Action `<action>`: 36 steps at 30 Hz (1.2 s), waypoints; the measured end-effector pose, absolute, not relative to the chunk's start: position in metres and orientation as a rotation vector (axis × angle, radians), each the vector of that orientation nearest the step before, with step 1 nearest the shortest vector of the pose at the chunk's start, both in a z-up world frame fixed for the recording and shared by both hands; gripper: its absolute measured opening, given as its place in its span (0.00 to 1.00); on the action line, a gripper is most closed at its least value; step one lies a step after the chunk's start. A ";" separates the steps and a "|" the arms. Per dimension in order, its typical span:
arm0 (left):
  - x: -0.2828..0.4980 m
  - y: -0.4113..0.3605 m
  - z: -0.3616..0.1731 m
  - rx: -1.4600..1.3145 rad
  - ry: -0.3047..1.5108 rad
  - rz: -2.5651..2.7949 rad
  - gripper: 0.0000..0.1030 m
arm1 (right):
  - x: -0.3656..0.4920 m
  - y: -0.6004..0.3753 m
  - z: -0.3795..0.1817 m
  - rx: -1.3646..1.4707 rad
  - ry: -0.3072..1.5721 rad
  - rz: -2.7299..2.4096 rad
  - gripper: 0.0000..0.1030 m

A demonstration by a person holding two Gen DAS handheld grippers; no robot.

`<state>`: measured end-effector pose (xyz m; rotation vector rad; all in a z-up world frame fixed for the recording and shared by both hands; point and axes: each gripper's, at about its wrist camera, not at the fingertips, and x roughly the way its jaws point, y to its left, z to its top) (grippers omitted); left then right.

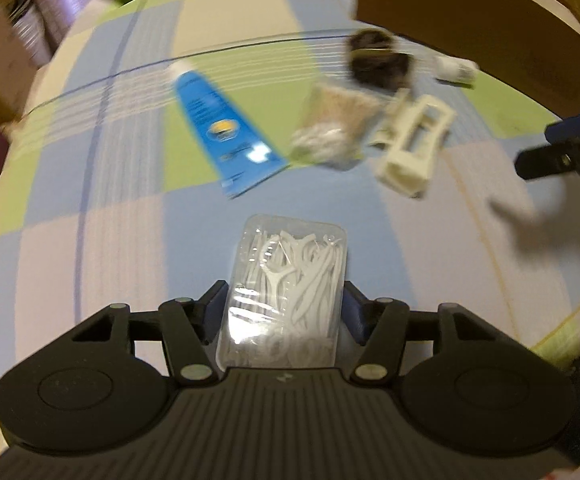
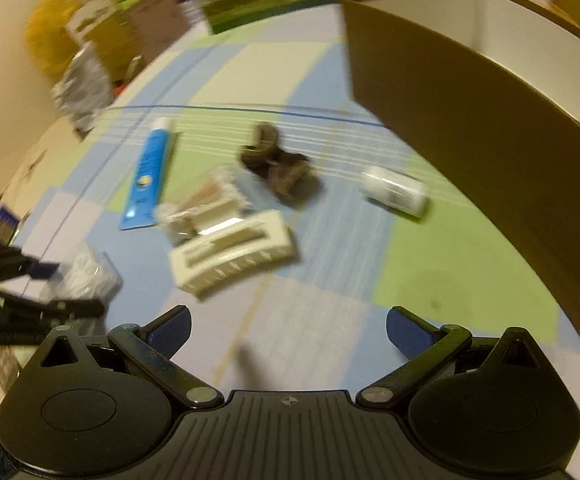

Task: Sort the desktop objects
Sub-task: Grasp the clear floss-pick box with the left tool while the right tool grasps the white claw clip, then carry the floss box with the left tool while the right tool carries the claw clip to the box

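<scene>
Clear box of floss picks (image 1: 285,292) clenched in left tool (image 1: 283,312) above checked tabletop (image 1: 121,240); right tool (image 2: 287,332) released, empty.

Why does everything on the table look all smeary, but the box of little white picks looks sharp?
Left wrist view: the floss pick box sits sharp because it is clamped in the left gripper beside the camera, while the blue tube smears. Right wrist view: the white rack and small bottle streak; the open right gripper stays crisp.
</scene>
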<state>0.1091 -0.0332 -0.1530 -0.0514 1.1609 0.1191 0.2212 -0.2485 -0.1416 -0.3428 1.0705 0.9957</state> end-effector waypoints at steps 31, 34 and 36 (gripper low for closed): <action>0.111 0.049 -0.154 -0.208 1.123 0.382 0.53 | 0.214 -0.183 -0.174 -0.580 0.915 1.136 0.81; 0.115 0.049 -0.154 -0.209 1.121 0.383 0.53 | 0.216 -0.190 -0.172 -0.568 0.931 1.112 0.81; 0.116 0.049 -0.155 -0.209 1.118 0.384 0.54 | 0.217 -0.195 -0.170 -0.559 0.937 1.098 0.81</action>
